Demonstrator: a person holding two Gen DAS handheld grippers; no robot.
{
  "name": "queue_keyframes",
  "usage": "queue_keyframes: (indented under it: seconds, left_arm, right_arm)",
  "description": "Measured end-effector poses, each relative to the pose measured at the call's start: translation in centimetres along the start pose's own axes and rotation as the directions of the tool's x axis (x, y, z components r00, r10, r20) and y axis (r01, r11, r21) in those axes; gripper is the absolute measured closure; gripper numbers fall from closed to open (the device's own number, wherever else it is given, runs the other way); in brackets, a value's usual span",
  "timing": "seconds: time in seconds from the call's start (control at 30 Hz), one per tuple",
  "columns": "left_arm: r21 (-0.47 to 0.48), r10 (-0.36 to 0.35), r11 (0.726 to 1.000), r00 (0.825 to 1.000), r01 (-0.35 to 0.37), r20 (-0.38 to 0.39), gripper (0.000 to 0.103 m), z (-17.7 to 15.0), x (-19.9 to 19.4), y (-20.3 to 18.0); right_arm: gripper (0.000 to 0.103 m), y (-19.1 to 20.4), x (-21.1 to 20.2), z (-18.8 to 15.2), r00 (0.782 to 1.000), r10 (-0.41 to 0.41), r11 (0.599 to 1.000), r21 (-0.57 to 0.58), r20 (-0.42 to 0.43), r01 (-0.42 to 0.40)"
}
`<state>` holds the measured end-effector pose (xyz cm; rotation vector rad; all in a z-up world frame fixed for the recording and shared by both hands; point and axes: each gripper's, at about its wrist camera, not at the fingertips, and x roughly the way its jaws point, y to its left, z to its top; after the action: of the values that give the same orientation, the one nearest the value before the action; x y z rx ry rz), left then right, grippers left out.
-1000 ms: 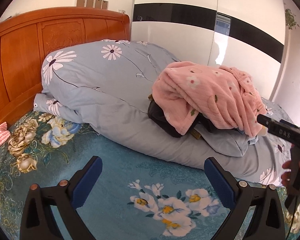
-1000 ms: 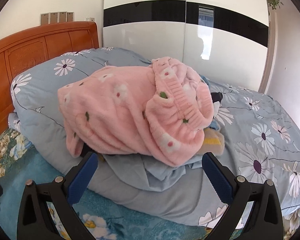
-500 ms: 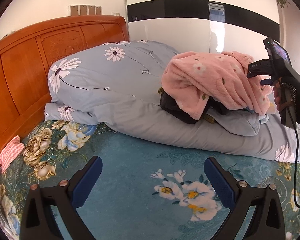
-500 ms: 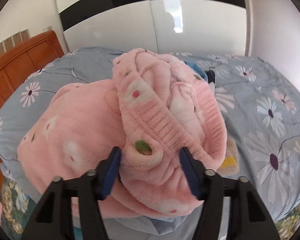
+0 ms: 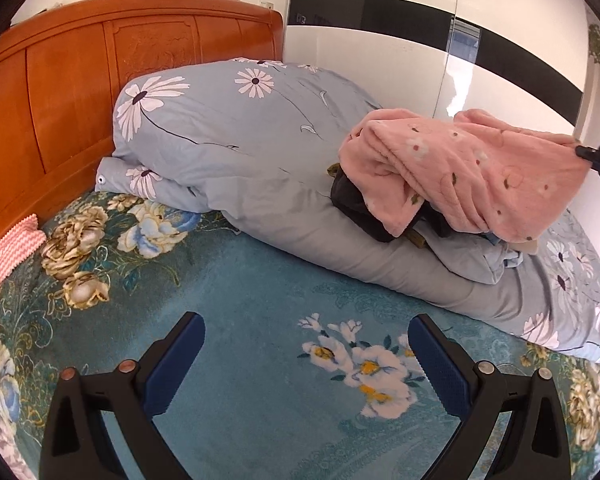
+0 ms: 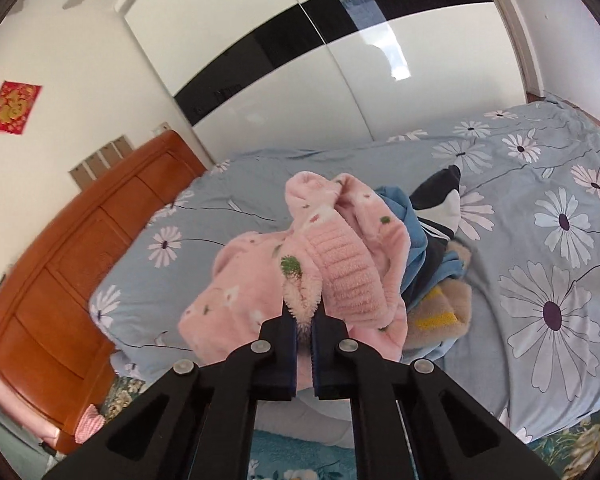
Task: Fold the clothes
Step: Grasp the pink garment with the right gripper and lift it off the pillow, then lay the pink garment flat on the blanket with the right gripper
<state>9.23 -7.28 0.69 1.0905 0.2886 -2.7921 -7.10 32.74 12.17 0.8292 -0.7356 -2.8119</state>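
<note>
Right gripper [image 6: 304, 322]: fingers [image 6: 278, 344] narrowed onto a fuzzy edge of the pink fleece garment with small flower print [image 6: 300, 276]; a tuft of pile shows in the slit between the blue pads. I hold it at the edge, beside the ribbed band [image 6: 350, 268], because an edge grip should let the rest hang free once I lift, which I judge is needed before any fold can start.

Left gripper [image 5: 306, 364]: fingers [image 5: 174, 360] spread wide, holding nothing, poised over the teal floral bedspread [image 5: 260, 312] in front of the duvet. My reading: this bare stretch is kept free as the laying-out surface, with the left side ready to take a second corner.

Landmark: the grey-blue daisy-print duvet [image 5: 228, 132], bunched along the orange wooden headboard [image 5: 60, 80].

Where the garment is: on top of the duvet, at the end away from the headboard, draped over a small heap of other clothes, namely a black piece [image 5: 356, 208], blue fabric [image 6: 404, 232] and a tan-and-yellow piece [image 6: 440, 308]. From the left view it looks stretched toward the right gripper [image 5: 598, 156].

How the garment looks: thick, plush, crumpled in soft rolls, not flat anywhere. I cannot tell whether it is a top or trousers. Folding proper not yet begun; it first has to come clear of the heap.

Risk, judged: the pile is slippery and the bite is shallow, so the edge could slide out, or the lift could drag the clothes underneath.
</note>
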Motion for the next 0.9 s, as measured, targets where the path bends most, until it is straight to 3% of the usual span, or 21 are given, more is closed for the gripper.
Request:
queue_keyframes:
  seconds: [0.1, 0.27, 0.33, 0.47, 0.6, 0.73, 0.83, 0.9]
  left_arm:
    - [-0.018, -0.029, 0.999, 1.0, 0.029, -0.005, 0.0, -0.2, -1.1, -0.5]
    - [-0.063, -0.095, 0.994, 0.995, 0.093, -0.026, 0.0, -0.2, -2.5, -1.3]
    - [-0.067, -0.116, 0.991, 0.993, 0.113, -0.038, 0.0, -0.4, -2.9, -1.8]
    - [-0.053, -0.15, 0.988, 0.986, 0.146, -0.077, 0.0, -1.2, -3.1, -3.0]
    - [-0.058, -0.181, 0.983, 0.973, 0.175, -0.14, 0.0, -2.5, -2.5, -4.3]
    - [-0.041, -0.192, 0.981, 0.959, 0.187, -0.211, 0.0, -4.1, -1.5, -6.2]
    - [-0.024, -0.191, 0.981, 0.948, 0.191, -0.256, 0.0, -5.1, -0.9, -7.5]
    - [-0.016, -0.189, 0.981, 0.943, 0.192, -0.275, 0.0, -5.7, -0.7, -8.0]
  right_arm:
    - [0.098, 0.0, -5.4, -0.7, 0.997, 0.072, 0.997, -0.023, 0.027, -0.072]
    - [0.098, -1.4, -14.2, -5.3, 0.989, 0.148, 0.989, -0.005, 0.021, -0.148]
    - [0.098, -2.4, -17.4, -7.7, 0.99, 0.143, 0.99, 0.004, 0.006, -0.143]
    - [0.098, -5.1, -23.5, -12.4, 0.997, 0.071, 0.997, 0.032, -0.04, -0.07]
    - [0.099, -10.2, -28.9, -15.6, 0.994, -0.097, 0.988, 0.117, -0.057, 0.103]
    - [0.099, -16.7, -33.9, -18.2, 0.95, -0.301, 0.925, 0.217, -0.083, 0.312]
    - [0.099, -21.6, -37.6, -20.2, 0.889, -0.442, 0.843, 0.286, -0.115, 0.456]
    - [0.099, -25.9, -39.3, -21.6, 0.835, -0.533, 0.761, 0.356, -0.134, 0.542]
